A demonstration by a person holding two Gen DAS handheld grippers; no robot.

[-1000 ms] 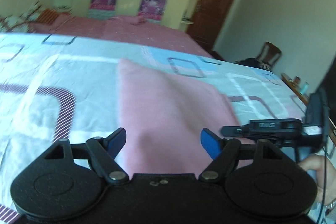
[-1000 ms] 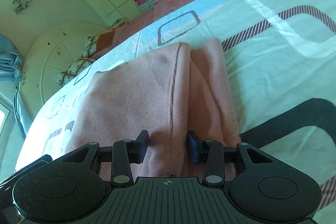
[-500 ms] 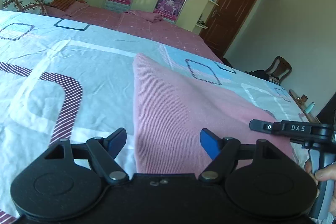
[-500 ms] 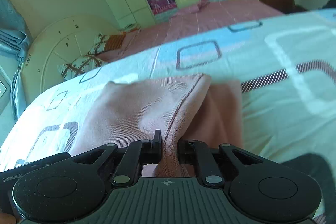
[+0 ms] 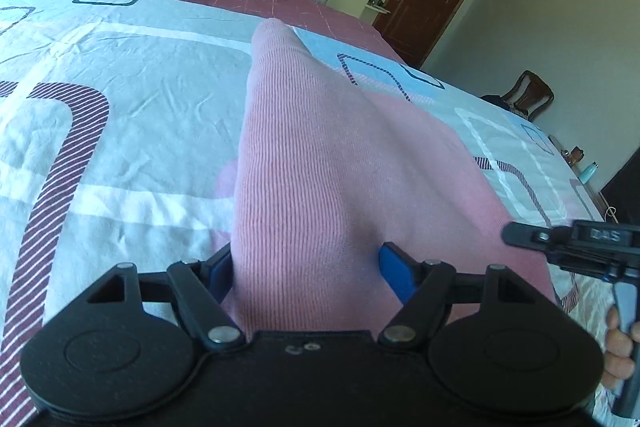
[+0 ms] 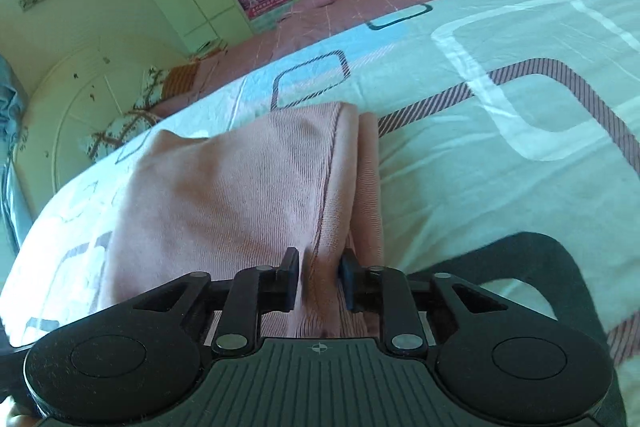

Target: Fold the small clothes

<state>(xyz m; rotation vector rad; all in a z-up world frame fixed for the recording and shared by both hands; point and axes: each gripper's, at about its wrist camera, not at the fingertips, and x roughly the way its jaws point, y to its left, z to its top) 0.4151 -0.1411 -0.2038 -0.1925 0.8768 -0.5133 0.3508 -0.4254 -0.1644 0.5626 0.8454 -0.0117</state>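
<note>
Left wrist view first: the pink ribbed knit garment (image 5: 320,163) now rises as a tall ridge right between the blue-tipped fingers (image 5: 394,273) of the left gripper (image 5: 306,269), where a second ago it lay flatter and further ahead on the white bedsheet with striped rounded rectangles (image 5: 120,75). The jaws stand wide apart with cloth bulging through the gap, so it is spread, not pinching; the left pad is half buried behind the fold. At the right edge the other black hand-held tool is cut off by the frame. Over to the right wrist view: the right gripper (image 6: 319,279) has its black pads pressed against a seamed edge of the garment (image 6: 224,195), clamped on the fabric, though the gap looks wider than half a second ago, when the pads nearly met. The garment lies folded over itself on the sheet (image 6: 500,147), a second layer peeking out along its right side. How far the cloth runs beneath the gripper body is hidden.
</note>
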